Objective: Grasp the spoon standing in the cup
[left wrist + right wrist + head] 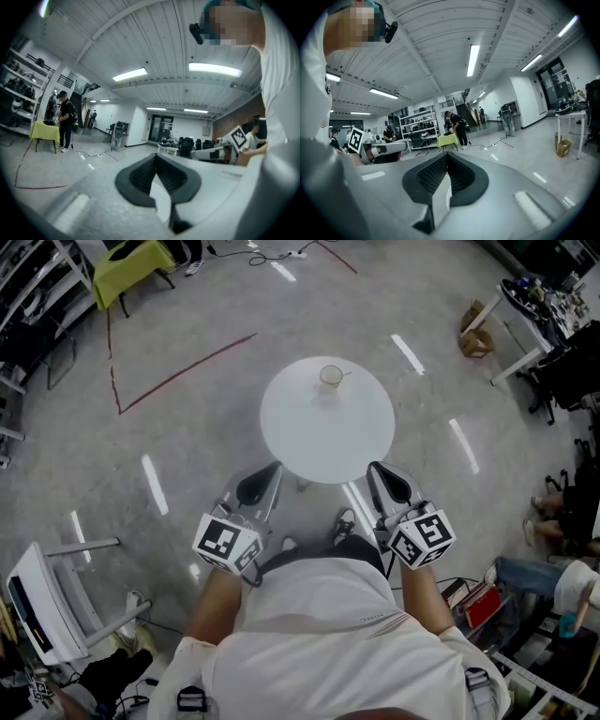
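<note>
A small glass cup (330, 377) stands near the far edge of the round white table (327, 437), and the spoon (343, 374) leans out of it to the right. My left gripper (260, 486) and right gripper (392, 486) are held close to my body at the table's near edge, well short of the cup. Both are shut, with nothing between the jaws. In the left gripper view the left gripper (156, 158) points up across the room, and the right gripper (446, 155) does the same in the right gripper view. Neither gripper view shows the cup.
A white chair (47, 606) stands at the lower left and a yellow-green table (131, 266) at the far left, with a person (65, 119) beside it. A white desk (525, 315) and a cardboard box (475, 334) stand at the far right. Red tape lines (187, 367) cross the floor.
</note>
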Available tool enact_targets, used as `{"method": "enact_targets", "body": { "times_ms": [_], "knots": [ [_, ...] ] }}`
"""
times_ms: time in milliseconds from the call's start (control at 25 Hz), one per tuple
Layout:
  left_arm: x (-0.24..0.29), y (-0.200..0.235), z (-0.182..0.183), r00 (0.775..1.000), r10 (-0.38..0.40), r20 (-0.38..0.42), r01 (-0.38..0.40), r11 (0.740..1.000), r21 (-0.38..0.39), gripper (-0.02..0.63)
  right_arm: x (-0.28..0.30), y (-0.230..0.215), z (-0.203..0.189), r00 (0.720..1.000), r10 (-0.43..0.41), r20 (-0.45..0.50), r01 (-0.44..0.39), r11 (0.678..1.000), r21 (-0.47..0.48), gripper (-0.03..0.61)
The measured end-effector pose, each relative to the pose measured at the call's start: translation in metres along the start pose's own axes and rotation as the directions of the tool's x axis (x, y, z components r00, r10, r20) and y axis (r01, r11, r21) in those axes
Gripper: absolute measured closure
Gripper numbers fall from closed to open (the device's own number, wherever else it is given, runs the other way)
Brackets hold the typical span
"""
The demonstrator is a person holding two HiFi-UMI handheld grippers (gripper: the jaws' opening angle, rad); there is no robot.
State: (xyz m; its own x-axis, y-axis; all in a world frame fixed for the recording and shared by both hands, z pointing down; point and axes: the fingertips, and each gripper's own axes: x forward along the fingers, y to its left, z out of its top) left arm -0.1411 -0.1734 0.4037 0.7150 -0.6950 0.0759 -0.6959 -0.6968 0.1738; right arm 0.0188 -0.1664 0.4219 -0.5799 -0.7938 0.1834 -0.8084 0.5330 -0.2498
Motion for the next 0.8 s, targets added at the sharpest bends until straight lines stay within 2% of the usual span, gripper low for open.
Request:
{"method": "enact_targets", "body": {
  "times_ms": [120, 240, 560, 800],
  "knots": [
    [0.028, 0.007, 0.001, 1.000, 0.022, -0.009, -0.022, 1.000, 0.005, 0.612, 0.020, -0.033, 0.004, 1.000, 0.029, -0.002, -0.029, 0.999, 0.015, 0.572],
    [0.064, 0.020, 0.006, 0.997, 0.077, -0.010, -0.077, 0.997, 0.020, 0.612, 0.038, -0.072, 0.014, 0.997, 0.075, -0.013, -0.075, 0.997, 0.018, 0.572],
    [0.173, 0.024, 0.019, 0.978, 0.206, -0.004, -0.206, 0.978, 0.006, 0.612, 0.085, -0.204, 0.048, 0.987, 0.157, -0.046, -0.155, 0.987, 0.038, 0.572],
    [0.201, 0.040, 0.005, 0.962, 0.273, -0.020, -0.273, 0.961, -0.034, 0.612, 0.138, -0.264, 0.027, 0.975, 0.157, -0.158, -0.143, 0.985, 0.093, 0.572]
  ]
}}
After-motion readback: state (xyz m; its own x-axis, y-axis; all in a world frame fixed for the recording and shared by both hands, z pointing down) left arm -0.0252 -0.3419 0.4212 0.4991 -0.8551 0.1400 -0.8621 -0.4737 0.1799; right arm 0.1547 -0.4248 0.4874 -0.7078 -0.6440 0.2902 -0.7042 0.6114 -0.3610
